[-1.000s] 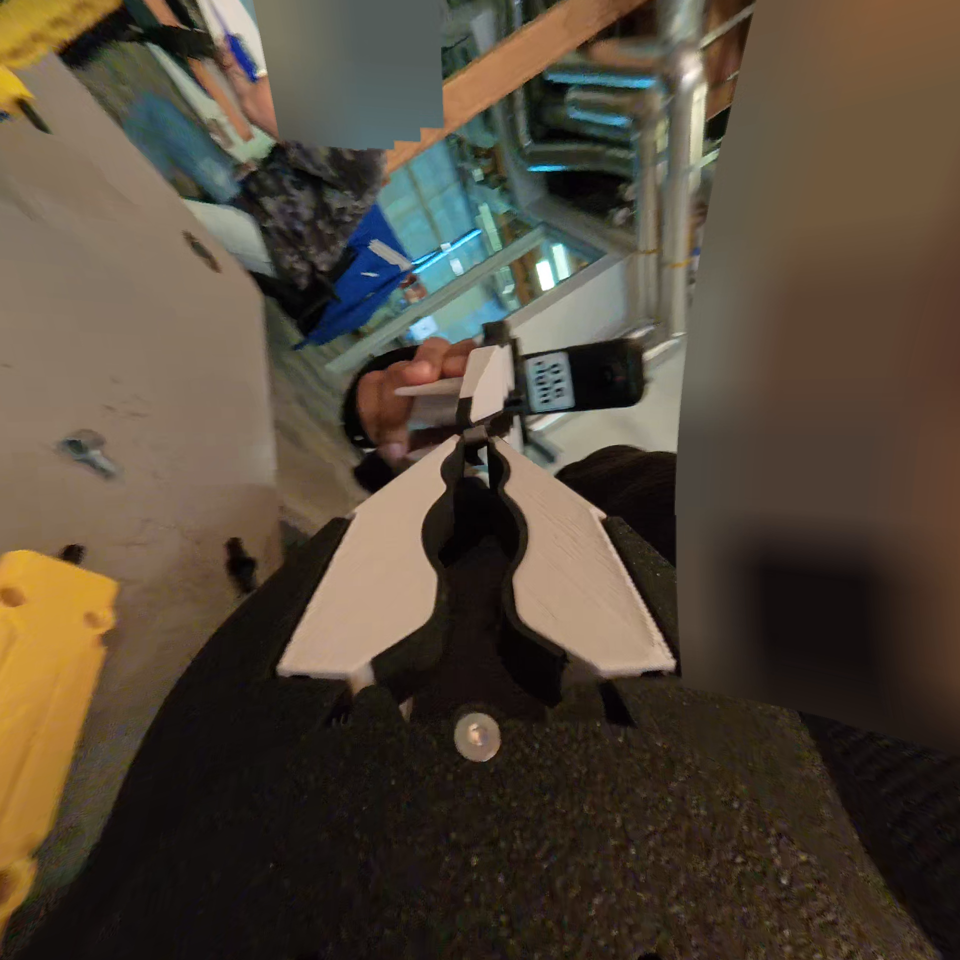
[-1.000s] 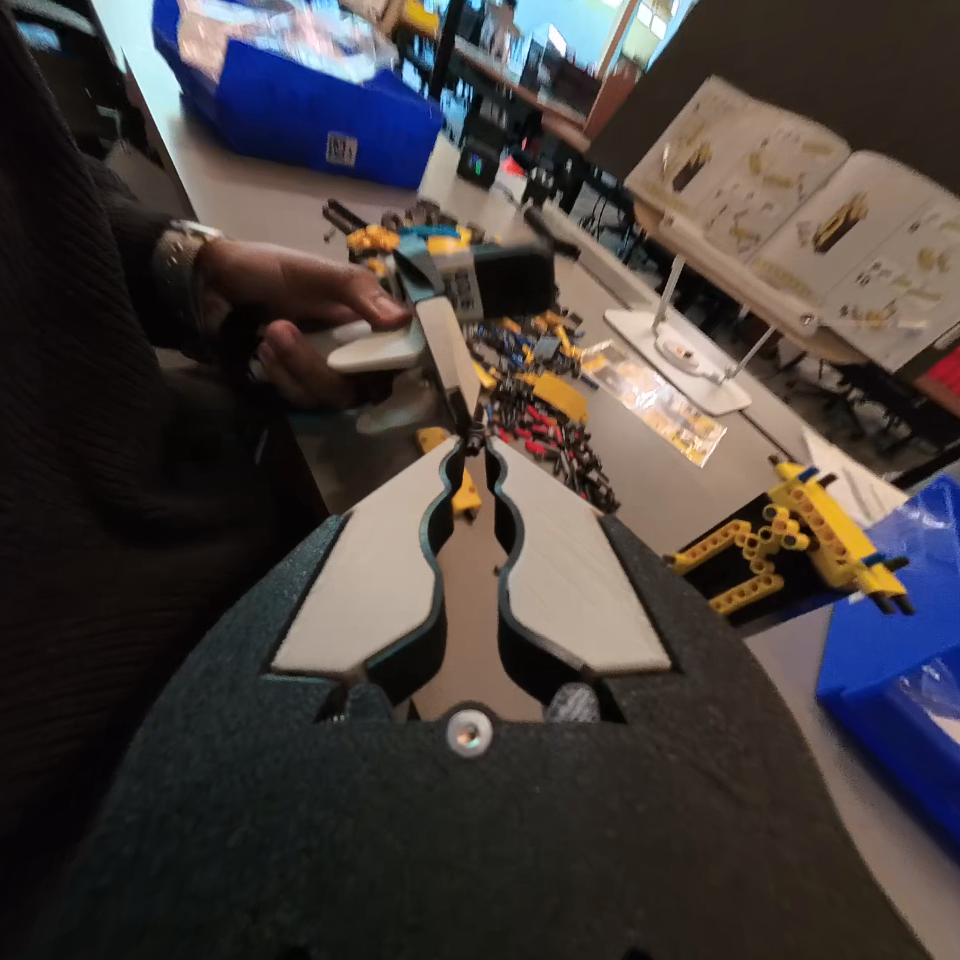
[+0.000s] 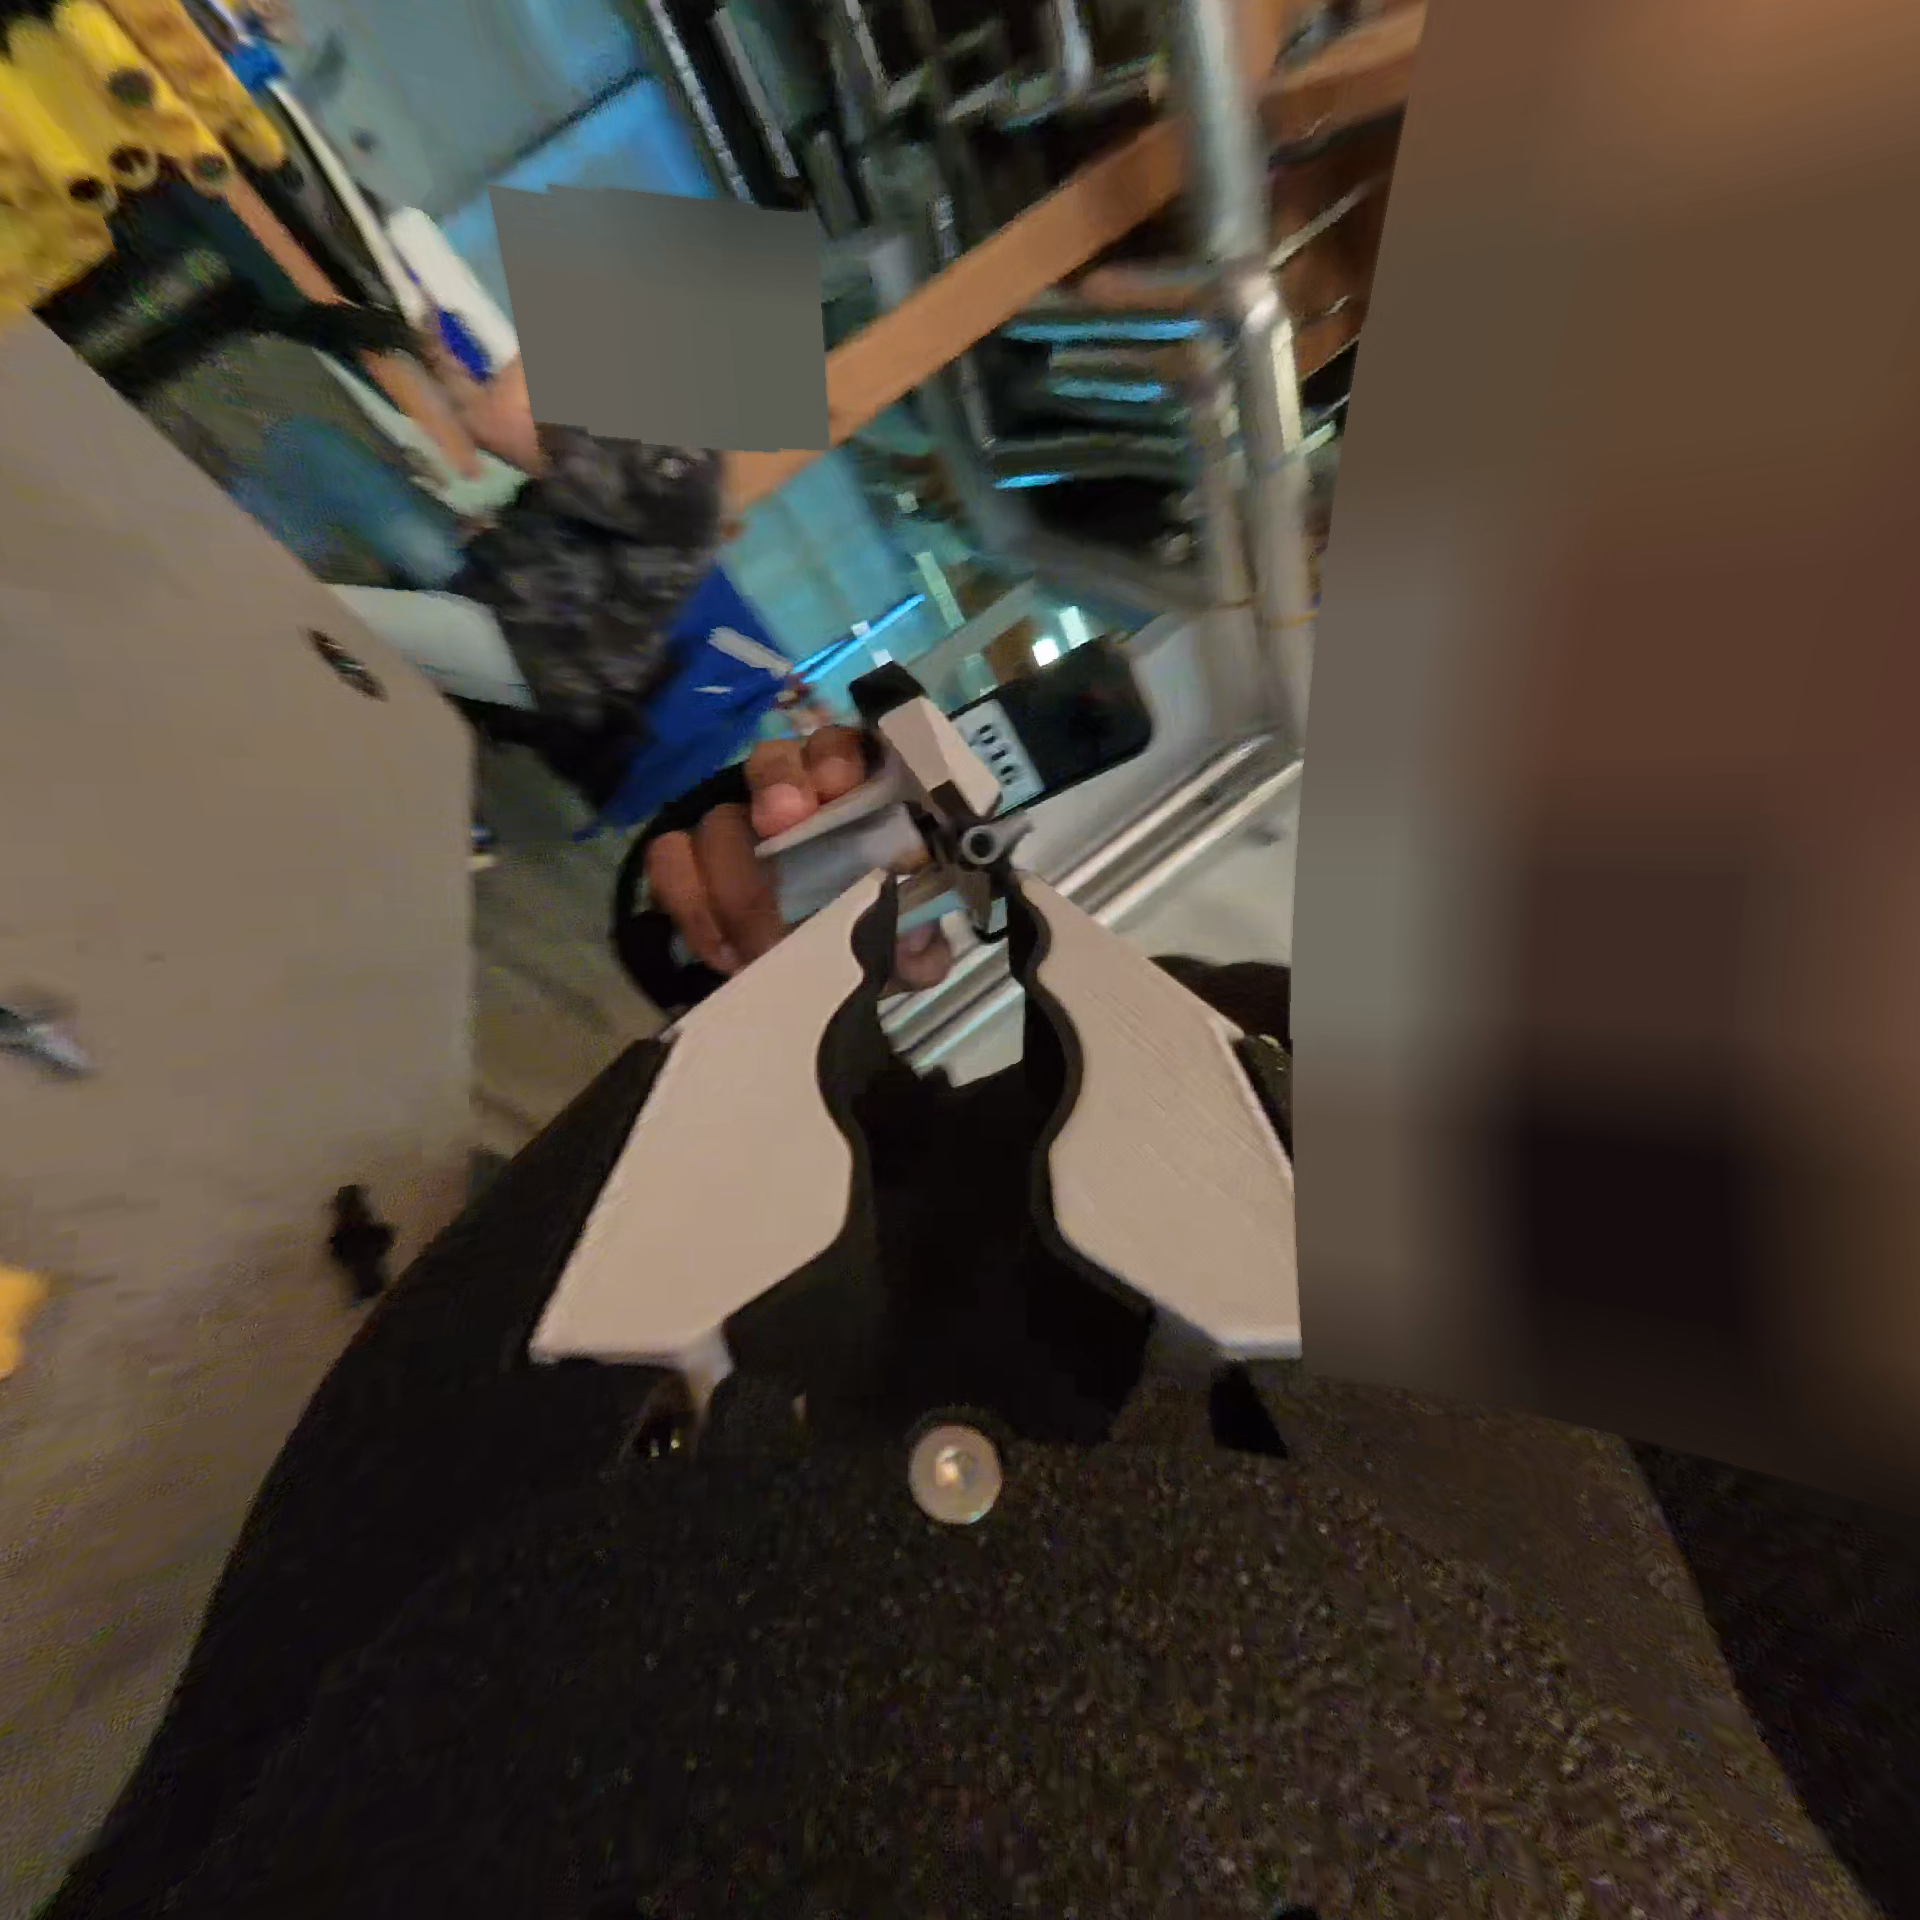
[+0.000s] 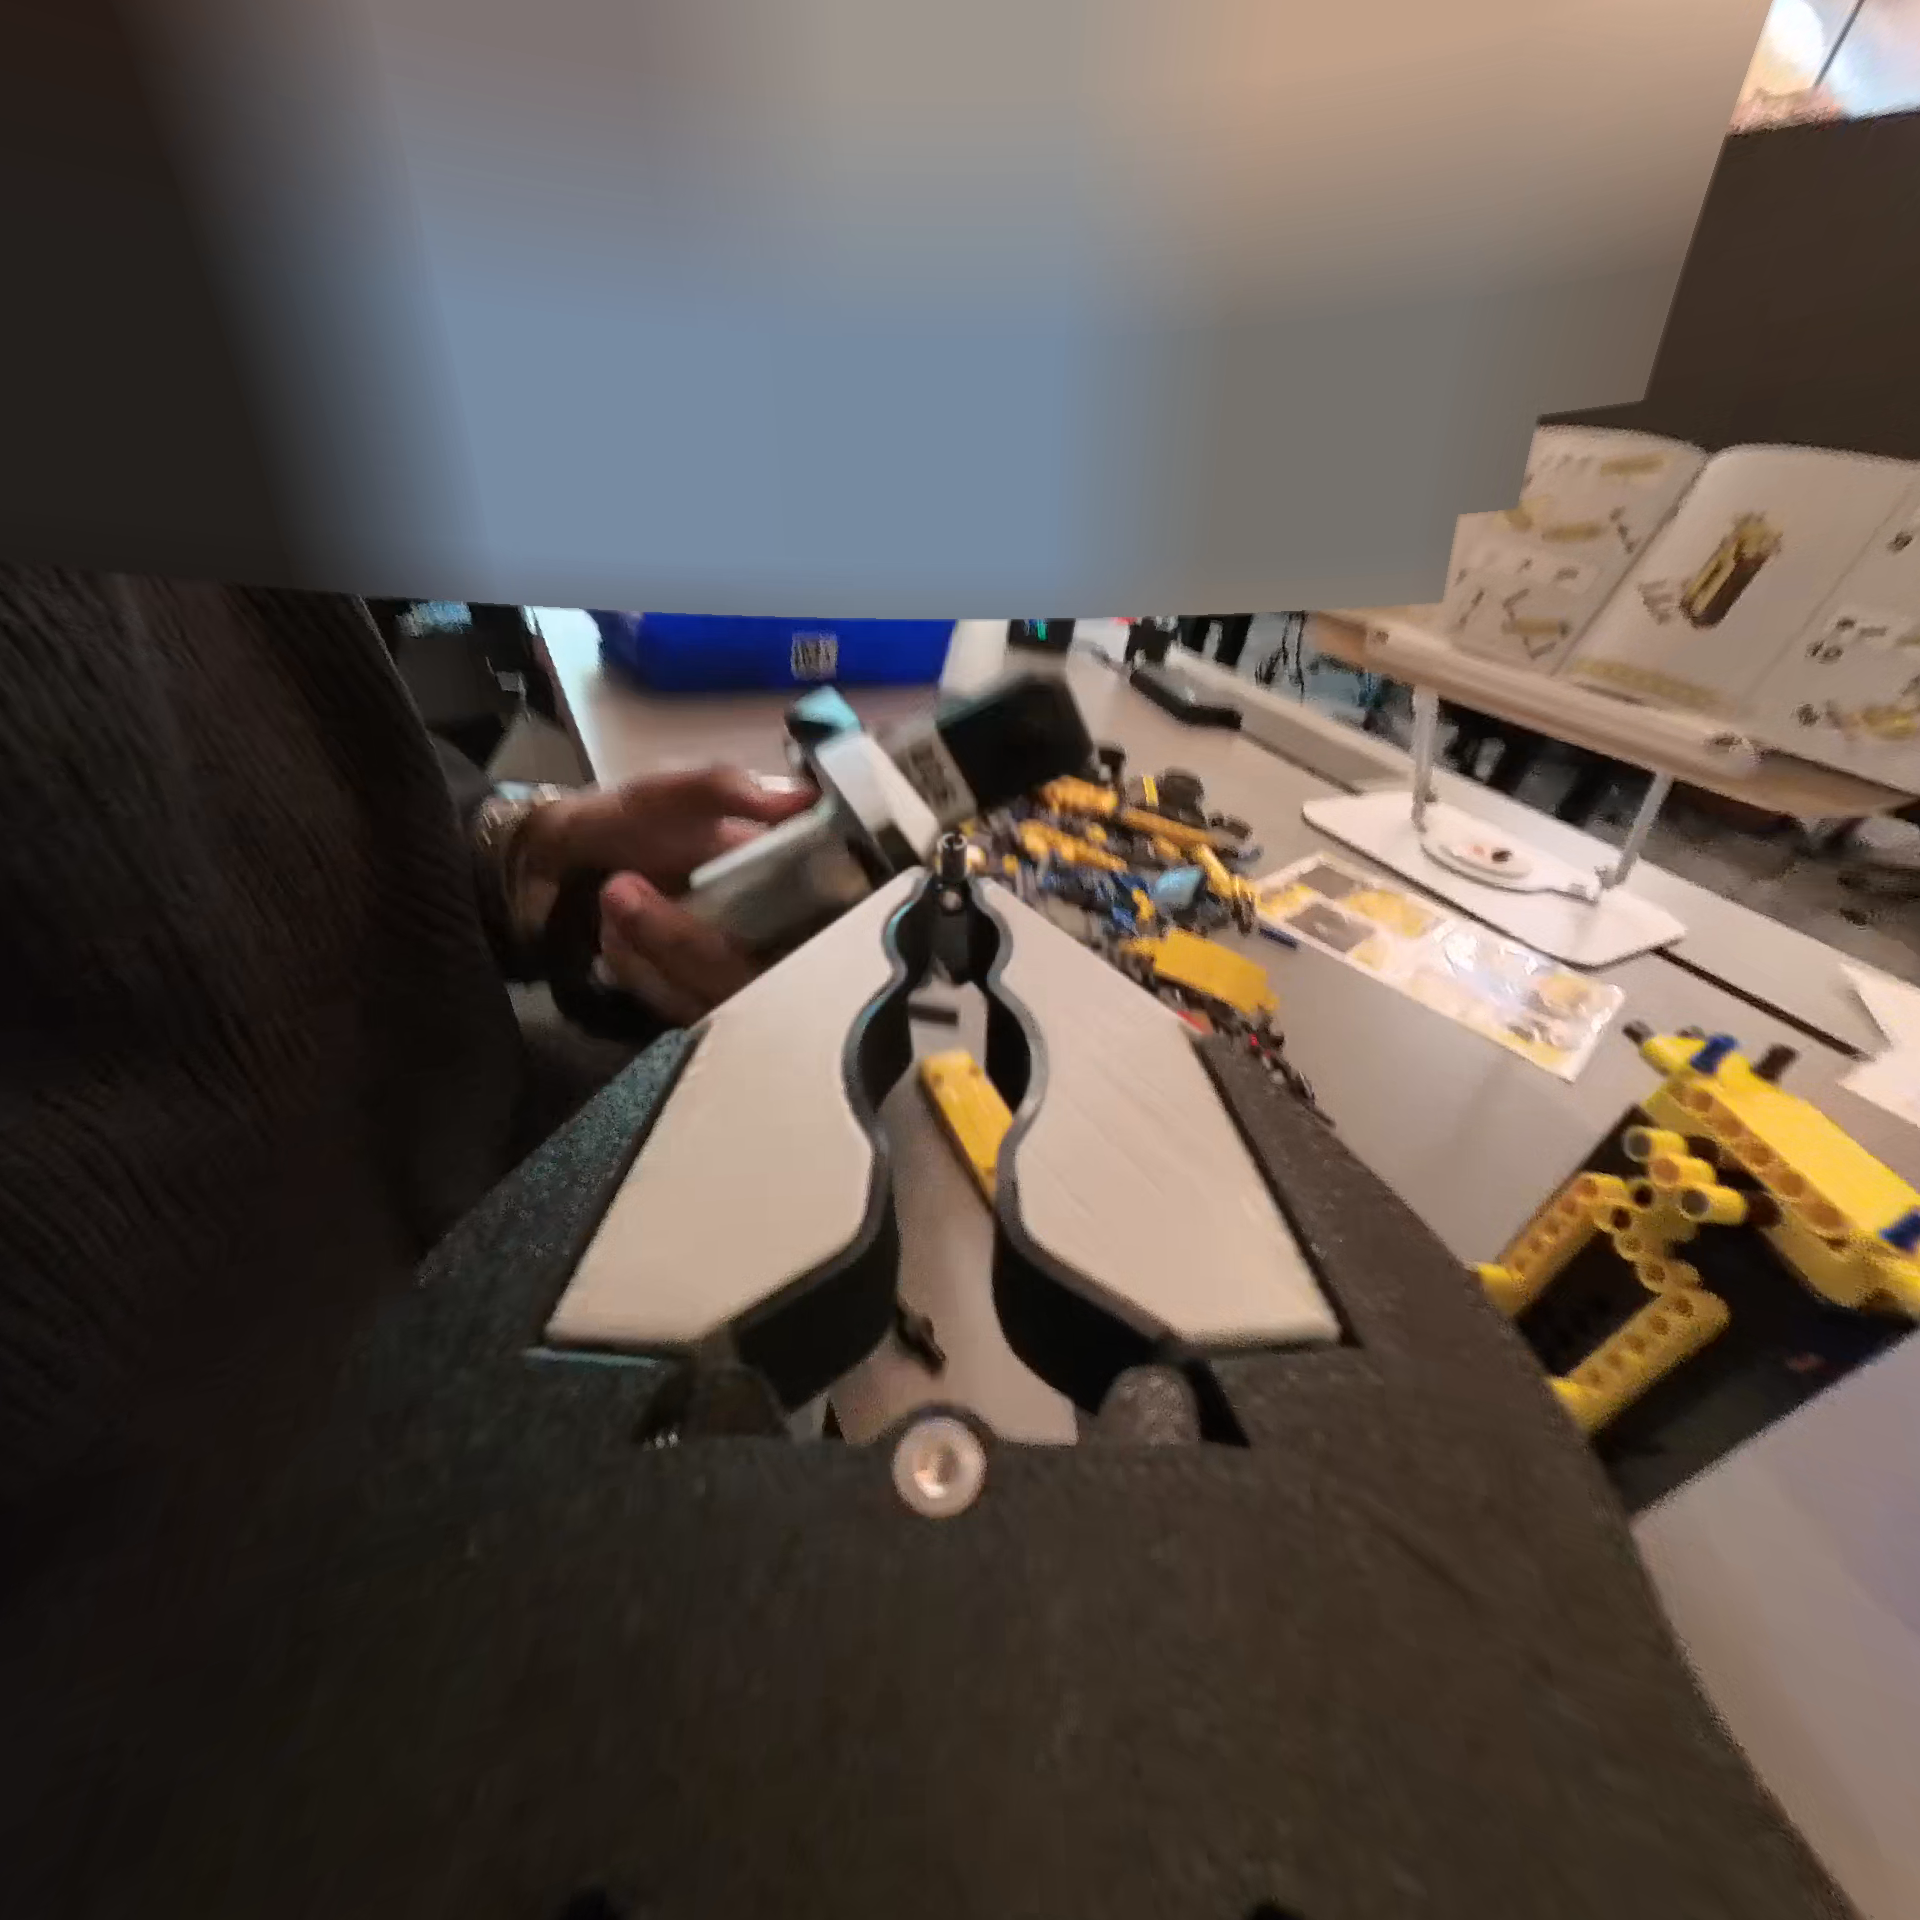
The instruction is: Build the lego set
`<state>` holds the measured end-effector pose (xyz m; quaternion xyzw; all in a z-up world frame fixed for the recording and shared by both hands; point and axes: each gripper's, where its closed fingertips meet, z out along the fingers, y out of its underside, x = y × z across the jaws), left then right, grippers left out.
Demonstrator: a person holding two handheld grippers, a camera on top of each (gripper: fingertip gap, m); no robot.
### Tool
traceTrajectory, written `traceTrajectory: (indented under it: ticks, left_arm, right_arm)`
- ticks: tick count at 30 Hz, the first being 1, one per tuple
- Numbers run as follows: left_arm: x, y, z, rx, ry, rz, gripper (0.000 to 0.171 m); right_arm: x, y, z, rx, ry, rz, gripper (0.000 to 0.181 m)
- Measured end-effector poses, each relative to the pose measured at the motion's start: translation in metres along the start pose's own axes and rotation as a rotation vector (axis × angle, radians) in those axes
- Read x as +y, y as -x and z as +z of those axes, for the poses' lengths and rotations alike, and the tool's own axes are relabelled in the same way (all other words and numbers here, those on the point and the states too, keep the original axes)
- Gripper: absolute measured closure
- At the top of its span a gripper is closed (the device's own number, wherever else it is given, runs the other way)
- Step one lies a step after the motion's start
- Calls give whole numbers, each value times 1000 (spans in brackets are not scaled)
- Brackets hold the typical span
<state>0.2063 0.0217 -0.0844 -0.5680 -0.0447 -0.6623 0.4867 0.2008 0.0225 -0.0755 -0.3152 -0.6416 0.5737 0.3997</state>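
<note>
Right gripper (image 4: 945, 883): fingers drawn nearly together, only a sliver between the tips, and pinched there is a small dark pin (image 4: 948, 856) with a grey end. In the right wrist view the pin's long axis runs roughly along the fingers, and the grey end pokes out just past the tips, away from my camera. Left gripper (image 3: 956, 883): fingers part open, a clear gap at the tips. The pin sits right at the mouth of that gap, on the centre line, grey end turned towards the left camera. I cannot tell whether the left tips touch it; I see no grip from that side. The two grippers meet almost nose to nose and well above the table (image 4: 1403, 1049), the right one slanting in from up and left as the left camera sees it. So the pin lies straight ahead of the left fingers, its axis close to theirs, and both grippers are at it, the right one in contact. A hand (image 4: 665, 883) wraps the left gripper's handle. On the table under the right fingers lies a yellow beam (image 4: 966, 1101). A parts pile (image 4: 1122, 842) sits beyond, and a yellow assembly (image 4: 1714, 1174) well off to the right. A booklet (image 4: 1714, 582) stands open on a stand behind.
</note>
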Motion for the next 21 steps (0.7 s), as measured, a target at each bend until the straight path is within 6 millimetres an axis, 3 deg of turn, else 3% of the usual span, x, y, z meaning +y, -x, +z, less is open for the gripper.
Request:
traceTrajectory:
  ticks: [1,5,14,21]
  left_arm:
    - [3,2,0,-49,26,54,149]
    - [11,8,0,-138,88,146,151]
    - [7,15,-10,-32,-5,-40,156]
    - [1,12,-11,4,-26,-68,157]
  right_arm:
    - [7,1,1,2,56,-26,176]
    - [21,5,6,-9,183,-109,176]
    - [32,5,8,-7,285,-205,175]
    - [27,2,11,19,215,-217,174]
